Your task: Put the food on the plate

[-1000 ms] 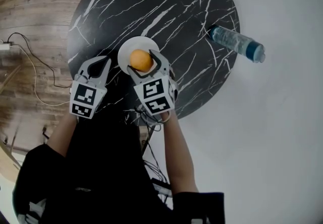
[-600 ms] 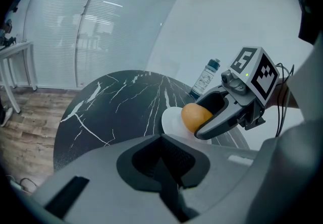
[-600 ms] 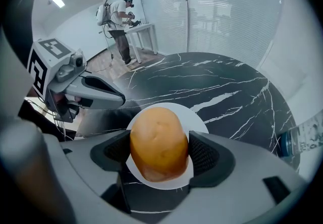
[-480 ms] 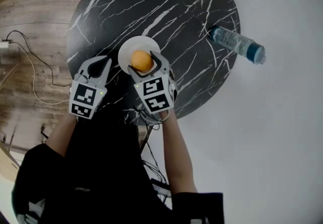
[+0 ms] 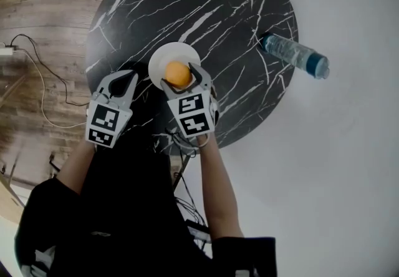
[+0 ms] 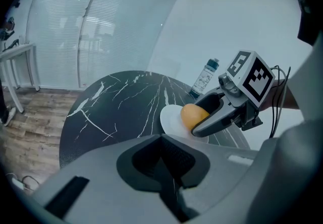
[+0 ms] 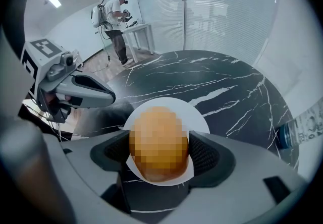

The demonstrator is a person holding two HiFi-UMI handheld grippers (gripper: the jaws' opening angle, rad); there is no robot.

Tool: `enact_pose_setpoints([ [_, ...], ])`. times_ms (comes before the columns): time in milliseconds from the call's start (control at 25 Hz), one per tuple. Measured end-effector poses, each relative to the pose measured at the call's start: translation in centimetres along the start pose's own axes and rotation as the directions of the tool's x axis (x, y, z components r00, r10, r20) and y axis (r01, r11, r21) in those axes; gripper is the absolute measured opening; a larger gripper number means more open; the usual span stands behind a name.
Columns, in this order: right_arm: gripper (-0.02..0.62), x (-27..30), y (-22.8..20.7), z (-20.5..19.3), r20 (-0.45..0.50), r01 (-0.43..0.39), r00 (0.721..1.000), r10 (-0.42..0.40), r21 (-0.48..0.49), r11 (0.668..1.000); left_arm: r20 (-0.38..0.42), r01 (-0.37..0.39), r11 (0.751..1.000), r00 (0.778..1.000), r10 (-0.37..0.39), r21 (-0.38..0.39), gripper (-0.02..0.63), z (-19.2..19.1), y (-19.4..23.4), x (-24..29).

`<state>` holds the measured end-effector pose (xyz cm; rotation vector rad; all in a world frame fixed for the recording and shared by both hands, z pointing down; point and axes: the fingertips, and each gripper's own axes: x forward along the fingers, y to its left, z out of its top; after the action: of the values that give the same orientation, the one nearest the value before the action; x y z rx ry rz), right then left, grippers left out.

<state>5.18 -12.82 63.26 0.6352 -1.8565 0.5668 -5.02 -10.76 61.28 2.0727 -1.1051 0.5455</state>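
The right gripper (image 5: 180,75) holding the food (image 5: 177,73) barely shifted over the plate (image 5: 167,54).

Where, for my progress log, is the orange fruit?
Head view, centre: the orange fruit is gripped in the right claw, over the white plate on the marble table.

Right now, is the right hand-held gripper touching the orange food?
Touching. The right gripper view shows the right hand-held gripper's jaws pressed against both sides of the orange food, over the white plate.

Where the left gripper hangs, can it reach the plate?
Probably yes: the plate shows a free left rim beside the left gripper; the right gripper, holding the orange food, covers only its near side.
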Motion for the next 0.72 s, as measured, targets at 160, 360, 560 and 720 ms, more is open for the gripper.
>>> enact_pose_setpoints([
  [160,0.342,0.0,-0.3,-0.2,0.015,0.01,1.0,-0.011,0.034,0.999,0.007,-0.019,1.0,1.0,0.019,0.0,0.0,-0.2,0.0,-0.7],
  [360,0.342,-0.9,-0.4,0.7,0.099,0.009,0.995,-0.017,0.075,0.997,0.021,-0.059,0.998,0.998,0.059,-0.005,0.0,-0.4,0.0,-1.7],
  [560,0.342,-2.7,0.0,1.1,0.169,0.001,0.985,-0.015,0.08,0.997,0.042,-0.084,0.996,0.996,0.084,-0.003,0.0,-0.2,-0.7,-2.8],
  [720,0.342,-4.9,0.3,1.5,0.266,-0.017,0.964,-0.012,0.106,0.994,0.058,-0.104,0.995,0.993,0.104,-0.011,0.0,0.1,-1.0,-3.8],
])
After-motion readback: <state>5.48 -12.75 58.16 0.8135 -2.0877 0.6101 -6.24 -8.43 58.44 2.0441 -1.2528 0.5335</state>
